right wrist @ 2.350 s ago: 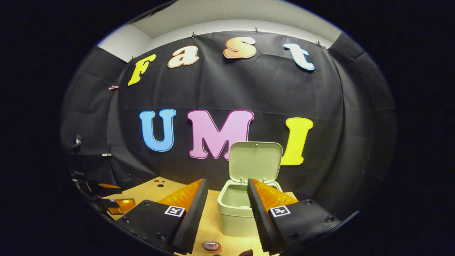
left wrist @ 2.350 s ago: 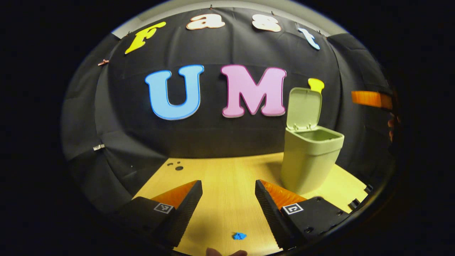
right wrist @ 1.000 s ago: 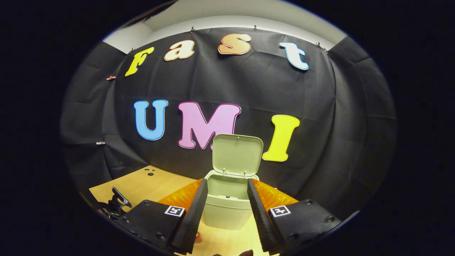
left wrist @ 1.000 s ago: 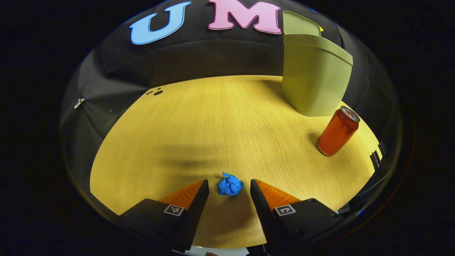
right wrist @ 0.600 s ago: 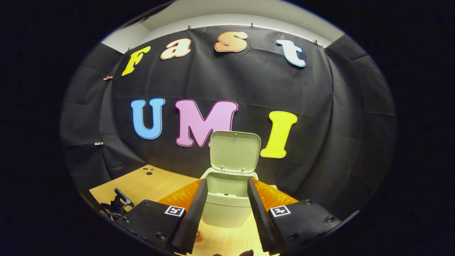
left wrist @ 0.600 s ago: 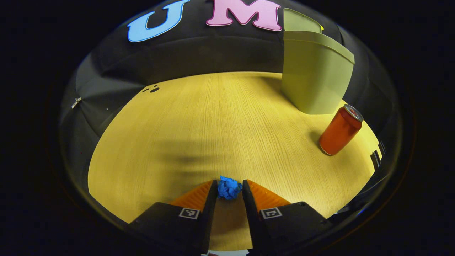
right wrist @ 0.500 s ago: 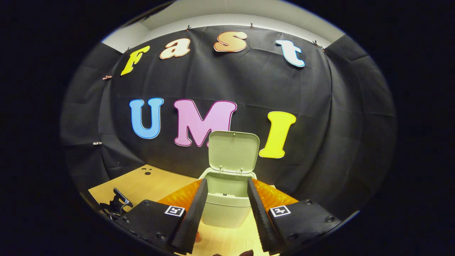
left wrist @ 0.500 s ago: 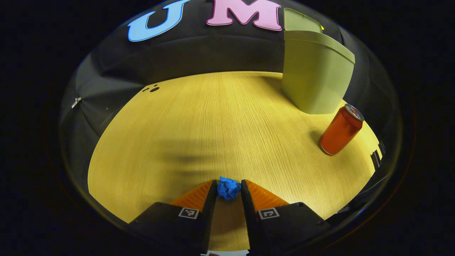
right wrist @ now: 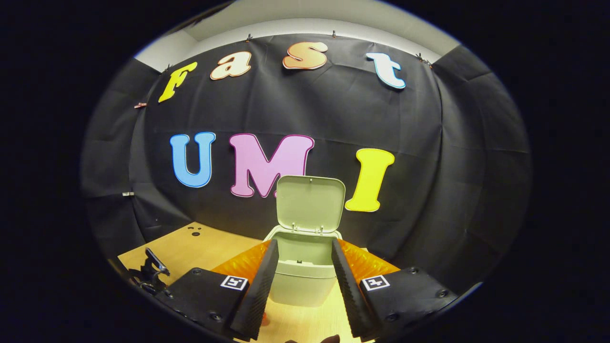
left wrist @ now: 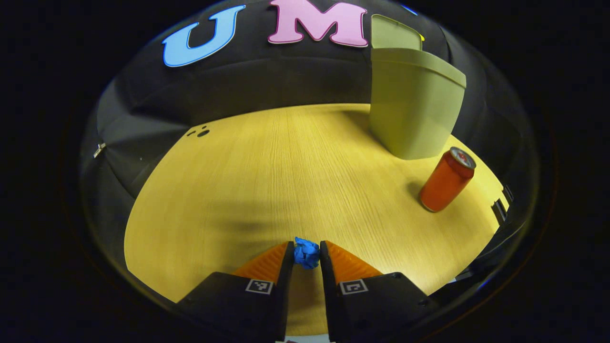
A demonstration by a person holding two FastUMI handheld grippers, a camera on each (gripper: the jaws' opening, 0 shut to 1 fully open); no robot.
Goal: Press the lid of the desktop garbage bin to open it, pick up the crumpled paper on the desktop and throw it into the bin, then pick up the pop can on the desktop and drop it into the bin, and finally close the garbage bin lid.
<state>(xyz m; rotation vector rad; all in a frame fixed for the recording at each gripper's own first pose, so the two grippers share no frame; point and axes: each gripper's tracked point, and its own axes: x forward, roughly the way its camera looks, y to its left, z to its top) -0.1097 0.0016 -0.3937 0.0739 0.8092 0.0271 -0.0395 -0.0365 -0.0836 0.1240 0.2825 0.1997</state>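
Wood-grain desktop (left wrist: 267, 181) spreads across the left gripper view, where the left gripper (left wrist: 305, 255) points steeply down at it from the lower centre, its fingers drawn in until both press the sides of the blue crumpled paper (left wrist: 306, 252). At right in that view stands the orange pop can (left wrist: 445, 180), upright, with the green garbage bin (left wrist: 412, 102) just above it at upper right. In the right gripper view the right gripper (right wrist: 300, 267) is held roughly level at the bottom centre, fingers spread wide and holding nothing, framing the bin (right wrist: 301, 276), whose lid (right wrist: 310, 204) stands raised
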